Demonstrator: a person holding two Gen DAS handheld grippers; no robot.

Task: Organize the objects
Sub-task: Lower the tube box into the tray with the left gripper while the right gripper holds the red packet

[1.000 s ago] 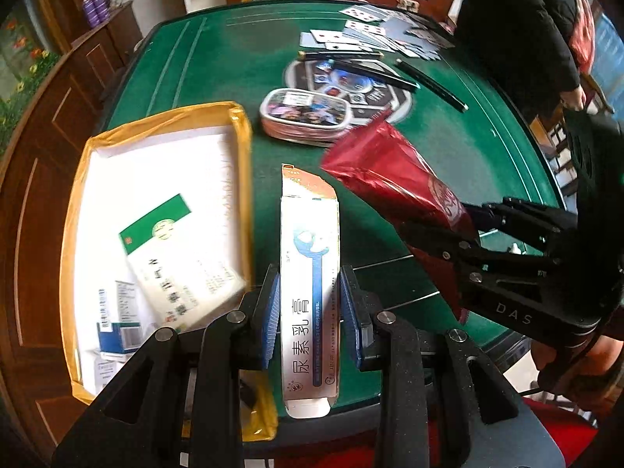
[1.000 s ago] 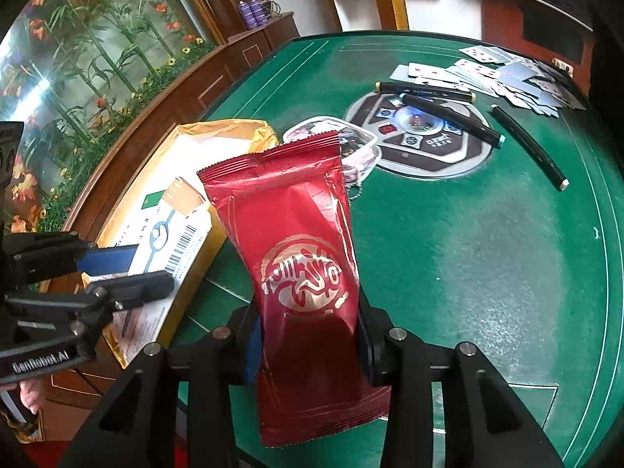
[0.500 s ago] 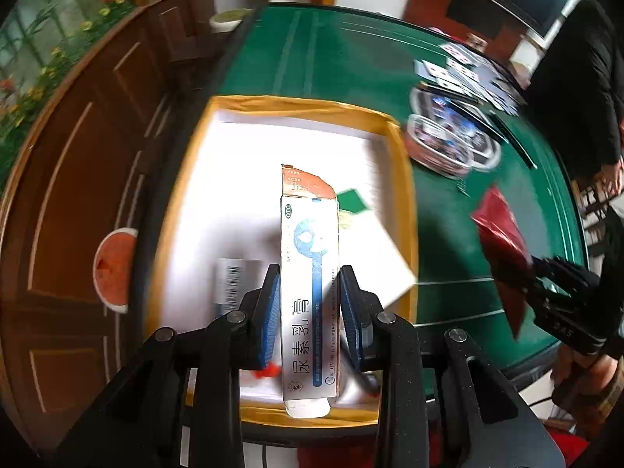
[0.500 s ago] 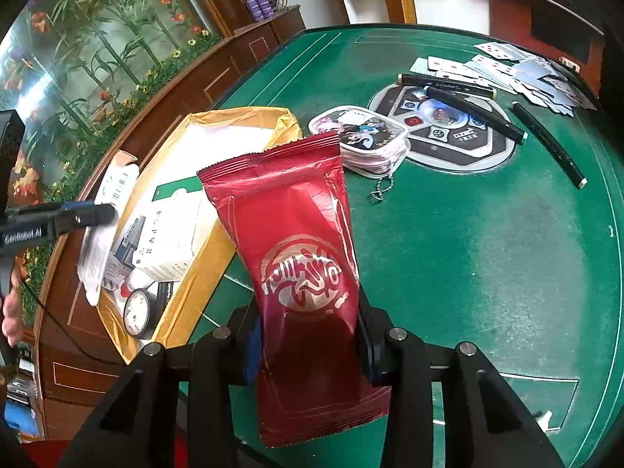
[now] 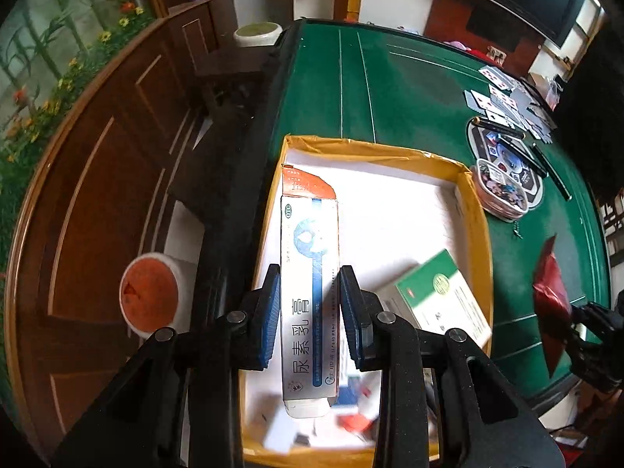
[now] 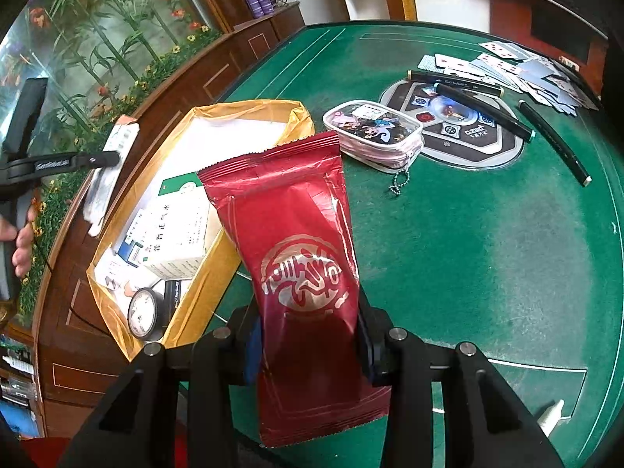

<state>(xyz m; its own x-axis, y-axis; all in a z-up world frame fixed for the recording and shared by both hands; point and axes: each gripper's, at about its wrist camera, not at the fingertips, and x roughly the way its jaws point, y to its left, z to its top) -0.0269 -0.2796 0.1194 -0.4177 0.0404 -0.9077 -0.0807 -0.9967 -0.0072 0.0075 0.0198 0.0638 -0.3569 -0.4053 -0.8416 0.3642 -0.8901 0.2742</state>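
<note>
Nearest the left wrist camera, the left hand-held gripper (image 5: 310, 319) is clamped on a long white carton (image 5: 309, 292) with blue print, its blue pads pressing both long sides; the carton hangs over the near left part of the box (image 5: 477, 210), a shallow white tray with yellow-brown walls that sits at the left edge of the green bench (image 6: 487, 234). Inside the box, near its right wall, lies a green-and-white pack (image 5: 442, 296), with smaller blurred packets toward the near end; the right wrist view also shows a round dial (image 6: 142, 314) at the box's near corner. Nearest the right wrist camera, the right hand-held gripper (image 6: 308, 345) is clamped on a red foil pouch (image 6: 300, 257), held above the bench just right of the box. Farther out, beyond the box's far right corner, a clear zip pouch (image 6: 374, 130) with cartoon pictures rests on the felt, touching a round game mat (image 6: 452, 123). Black pens (image 6: 483, 107) lie across and beside that mat. Farthest off, playing cards (image 6: 507, 64) are scattered by the bench's far right edge.
</note>
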